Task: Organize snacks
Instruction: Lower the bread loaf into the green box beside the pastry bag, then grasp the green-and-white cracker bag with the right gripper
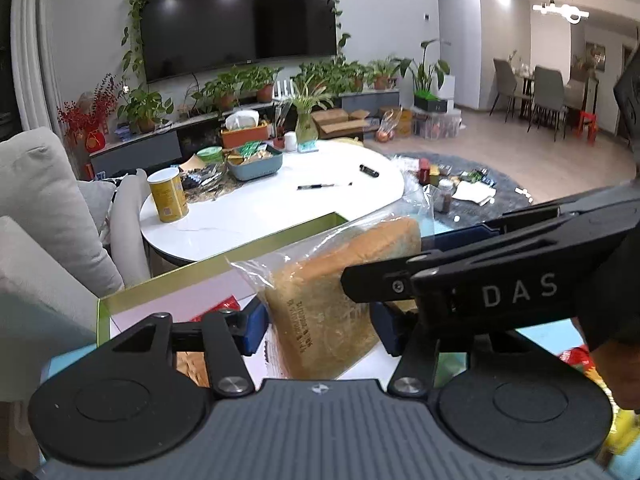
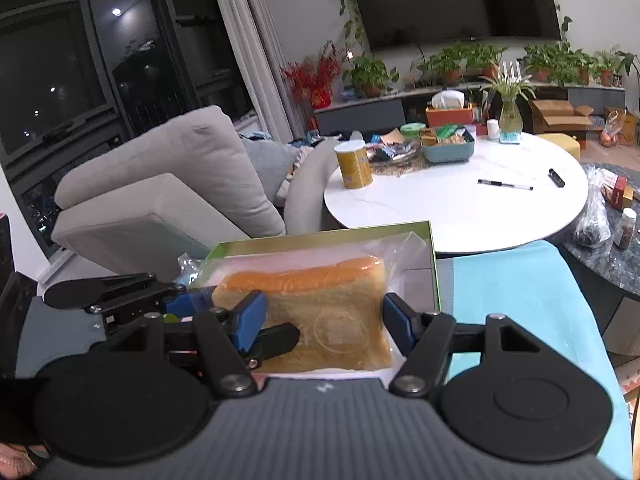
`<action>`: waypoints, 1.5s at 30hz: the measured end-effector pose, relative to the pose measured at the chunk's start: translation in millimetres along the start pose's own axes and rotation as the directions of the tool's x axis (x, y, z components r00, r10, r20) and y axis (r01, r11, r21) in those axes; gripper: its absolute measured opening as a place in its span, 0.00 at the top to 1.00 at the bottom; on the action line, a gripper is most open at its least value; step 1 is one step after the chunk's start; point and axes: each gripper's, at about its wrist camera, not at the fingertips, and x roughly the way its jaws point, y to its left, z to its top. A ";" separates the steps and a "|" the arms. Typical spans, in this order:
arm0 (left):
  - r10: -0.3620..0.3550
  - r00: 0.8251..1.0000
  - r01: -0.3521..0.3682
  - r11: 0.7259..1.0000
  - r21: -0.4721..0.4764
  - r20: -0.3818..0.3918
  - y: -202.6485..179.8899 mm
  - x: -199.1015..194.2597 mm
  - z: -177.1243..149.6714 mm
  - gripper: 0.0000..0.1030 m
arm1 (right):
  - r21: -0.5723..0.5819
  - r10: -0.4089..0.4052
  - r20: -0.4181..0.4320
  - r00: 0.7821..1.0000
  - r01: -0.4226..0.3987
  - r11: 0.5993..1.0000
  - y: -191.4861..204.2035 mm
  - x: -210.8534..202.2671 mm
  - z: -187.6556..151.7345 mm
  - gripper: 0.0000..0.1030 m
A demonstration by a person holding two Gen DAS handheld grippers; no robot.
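- Clamping the bagged bread slice (image 1: 316, 304) between the blue pads (image 1: 253, 328) of the left tongs (image 1: 320, 330), at a narrow gap, with both pads touching the clear bag.
- Straddles the same slice with the right tongs (image 2: 324, 320), at a medium gap; cannot tell whether these pads press on the bag or only sit beside it.
- Crosses the right tongs in from the right in the left wrist view, with one black finger lying against the bread's face.
- Keeps the slice over the open green-rimmed box (image 2: 320, 236), with its crust edge toward the far rim.
- Rests the box on a teal-covered surface (image 2: 520, 300), next to a grey sofa (image 2: 160, 168).
- Shows a white round surface (image 1: 280, 208) beyond the box, carrying a yellow can (image 1: 168, 196), a blue basket (image 1: 256, 166) of packets and a pen (image 1: 324, 187), all well apart from the tongs.
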 end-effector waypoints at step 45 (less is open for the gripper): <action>-0.087 0.995 0.079 0.990 -0.119 -0.056 -66.4 -73.1 -75.9 0.17 | 0.045 -0.098 -0.177 0.979 0.107 0.993 -20.1 -60.3 -67.0 0.15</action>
